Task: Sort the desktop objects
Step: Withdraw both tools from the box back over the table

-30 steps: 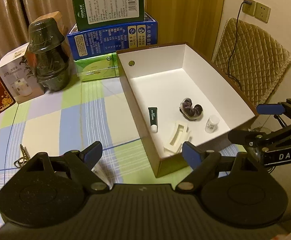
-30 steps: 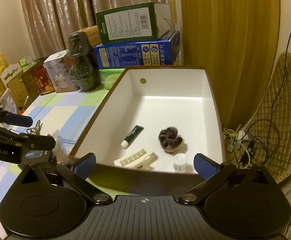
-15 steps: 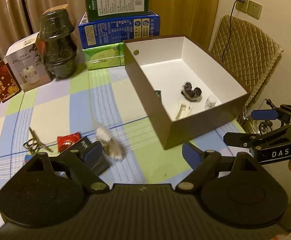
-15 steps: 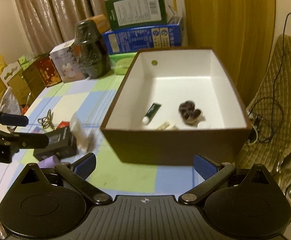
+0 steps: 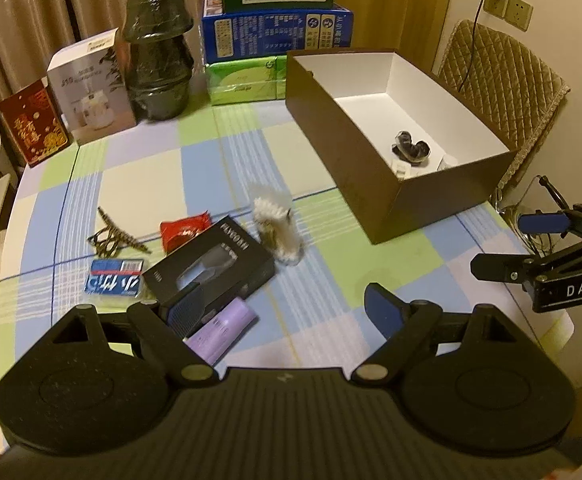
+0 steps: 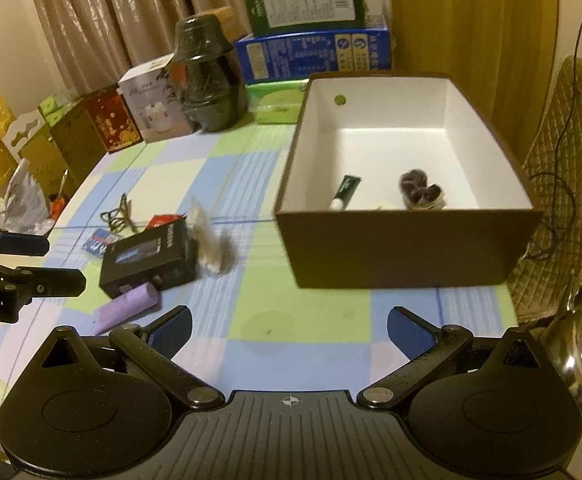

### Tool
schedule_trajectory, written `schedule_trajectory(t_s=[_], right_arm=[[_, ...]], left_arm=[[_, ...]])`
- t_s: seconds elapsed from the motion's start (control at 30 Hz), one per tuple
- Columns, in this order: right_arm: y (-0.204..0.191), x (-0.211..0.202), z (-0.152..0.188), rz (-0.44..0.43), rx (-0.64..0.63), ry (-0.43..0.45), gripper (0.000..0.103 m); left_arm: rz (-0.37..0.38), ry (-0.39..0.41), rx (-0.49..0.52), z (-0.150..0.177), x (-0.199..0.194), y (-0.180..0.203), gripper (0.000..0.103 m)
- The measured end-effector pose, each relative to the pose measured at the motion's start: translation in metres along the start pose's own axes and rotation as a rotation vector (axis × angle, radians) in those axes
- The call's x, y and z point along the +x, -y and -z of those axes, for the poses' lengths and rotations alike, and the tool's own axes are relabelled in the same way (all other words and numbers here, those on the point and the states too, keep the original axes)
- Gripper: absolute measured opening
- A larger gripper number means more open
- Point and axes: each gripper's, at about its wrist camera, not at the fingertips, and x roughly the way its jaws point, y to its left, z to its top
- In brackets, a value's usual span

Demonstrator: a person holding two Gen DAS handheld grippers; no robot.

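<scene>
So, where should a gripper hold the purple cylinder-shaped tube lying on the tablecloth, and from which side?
Grip the purple cylindrical tube across its middle, coming from above, fingers on its two long sides. It lies flat and slanted, and its far end sits close to the black rectangular box, so an end-on approach looks crowded. The open left gripper is nearest.

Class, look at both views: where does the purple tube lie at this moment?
The purple tube lies on the checked tablecloth beside the black box, just past the left gripper.
</scene>
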Motion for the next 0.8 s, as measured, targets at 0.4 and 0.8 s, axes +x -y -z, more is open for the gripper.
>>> schedule_trajectory(t_s=[0.4,0.8], right_arm=[[-0.049,0.026,0.023,-0.018,-0.02,-0.072,0.101],[-0.076,0.048,0.034,-0.011,-0.005,-0.095,0.101]], left_arm=[[0.003,-0.044,-0.032,0.043,-0.011,-0.054,0.084],[0.018,-0.024,0.002,0.069,-0.01,-0.082,0.083]])
